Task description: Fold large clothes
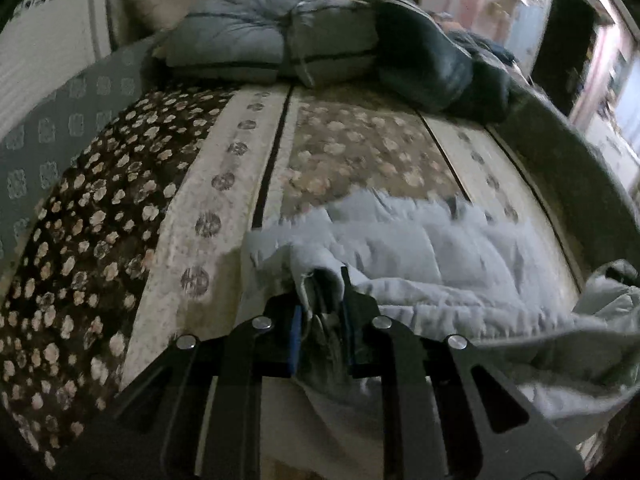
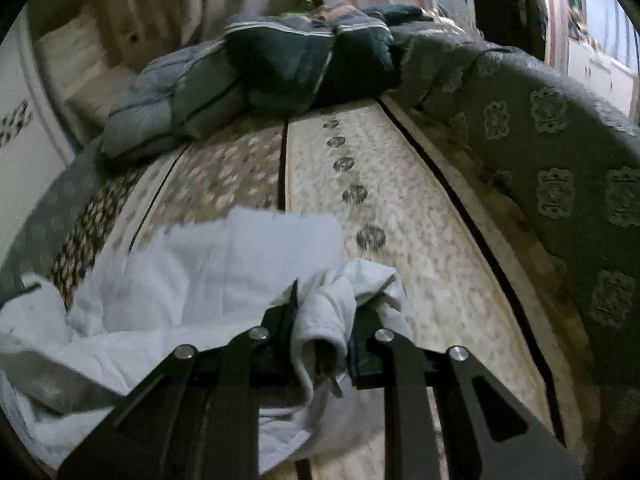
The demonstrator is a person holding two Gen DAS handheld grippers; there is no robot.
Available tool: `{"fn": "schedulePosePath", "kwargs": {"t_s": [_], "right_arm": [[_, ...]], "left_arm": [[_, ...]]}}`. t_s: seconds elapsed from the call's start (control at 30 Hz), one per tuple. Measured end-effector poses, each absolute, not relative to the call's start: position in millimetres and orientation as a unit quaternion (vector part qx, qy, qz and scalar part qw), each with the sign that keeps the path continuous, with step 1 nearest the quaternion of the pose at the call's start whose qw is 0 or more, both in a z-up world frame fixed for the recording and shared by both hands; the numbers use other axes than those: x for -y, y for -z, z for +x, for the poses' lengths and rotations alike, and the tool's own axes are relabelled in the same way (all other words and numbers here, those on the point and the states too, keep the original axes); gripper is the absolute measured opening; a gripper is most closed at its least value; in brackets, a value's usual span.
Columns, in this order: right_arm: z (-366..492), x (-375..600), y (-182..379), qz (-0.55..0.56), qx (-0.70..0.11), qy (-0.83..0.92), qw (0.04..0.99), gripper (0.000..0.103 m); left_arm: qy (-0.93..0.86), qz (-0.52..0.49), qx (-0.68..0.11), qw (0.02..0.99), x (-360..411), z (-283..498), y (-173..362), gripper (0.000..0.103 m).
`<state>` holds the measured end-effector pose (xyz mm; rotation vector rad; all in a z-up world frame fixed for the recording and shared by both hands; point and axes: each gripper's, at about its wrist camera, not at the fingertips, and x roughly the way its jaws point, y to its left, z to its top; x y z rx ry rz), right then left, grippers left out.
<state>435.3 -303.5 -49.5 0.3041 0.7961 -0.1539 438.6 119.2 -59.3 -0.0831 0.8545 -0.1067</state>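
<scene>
A white quilted jacket [image 1: 432,264] lies on the patterned bedspread, spreading right of my left gripper [image 1: 323,280]. That gripper is shut on a bunched edge of the jacket near its left side. In the right wrist view the same white jacket [image 2: 192,280] spreads to the left, and my right gripper [image 2: 326,300] is shut on a rolled edge of it, with a zipper pull hanging below the fold.
Folded grey-blue padded jackets [image 1: 264,40] [image 2: 168,104] and a dark teal one [image 1: 420,56] [image 2: 304,56] are stacked at the far end of the bed. The floral bedspread [image 1: 224,184] [image 2: 400,208] covers the bed. A grey patterned bed side [image 2: 556,192] runs along the right.
</scene>
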Motion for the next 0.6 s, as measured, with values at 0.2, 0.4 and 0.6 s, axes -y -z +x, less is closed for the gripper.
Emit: {"fn": "schedulePosePath", "kwargs": {"t_s": [0.2, 0.4, 0.6], "right_arm": [[501.6, 309.3, 64.9, 0.152, -0.404, 0.103, 0.896, 0.018], [522.1, 295.2, 105.9, 0.12, -0.443, 0.097, 0.883, 0.018], [510.3, 312.9, 89.4, 0.162, -0.45, 0.073, 0.875, 0.026]], "left_arm": [[0.017, -0.031, -0.408, 0.912, -121.2, 499.1, 51.5, 0.016], [0.006, -0.035, -0.448, 0.893, -128.5, 514.9, 113.5, 0.017], [0.004, -0.053, -0.446, 0.894, -130.7, 509.0, 95.1, 0.023]]}}
